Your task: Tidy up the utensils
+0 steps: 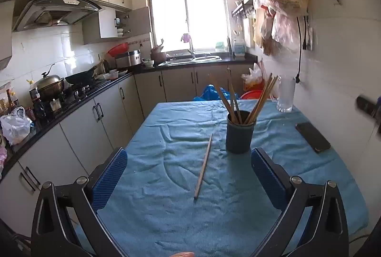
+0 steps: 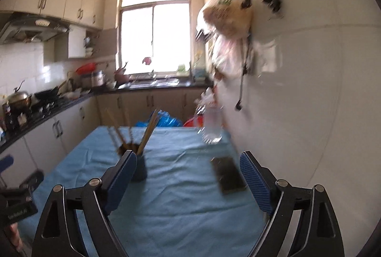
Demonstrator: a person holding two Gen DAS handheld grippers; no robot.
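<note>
1. Two grippers, each with ribbed blue pads on black angular frames, hang above a table (image 1: 166, 221) draped in a wrinkled blue terry cloth.
2. In the left wrist view the left gripper (image 1: 189, 176) has its fingers (image 1: 109, 178) spread wide, with nothing between them but the cloth and a loose stick.
3. That single chopstick (image 1: 203, 166), thin, straight and pale wood, lies flat on the cloth just left of the holder, its far end pointing toward the window.
4. The holder (image 1: 240, 133) is a dark, matte cylinder standing upright near the middle of the table; a bundle of long wooden chopsticks (image 1: 260, 97) fans out of its mouth, some leaning left, some right.
5. Further right a clear, straight-sided glass (image 1: 285, 97) stands near the white tiled wall, and a flat, glossy black phone (image 1: 313, 136) lies on the cloth beside that wall.
6. In the blurred right wrist view the right gripper (image 2: 188, 176) also has its fingers (image 2: 254, 178) wide apart and empty; the holder (image 2: 139, 167) sits just behind the left pad, and the phone (image 2: 228, 174) lies between the pads, nearer the right one.
7. The glass (image 2: 212, 126) shows smeared and streaky there.
</note>
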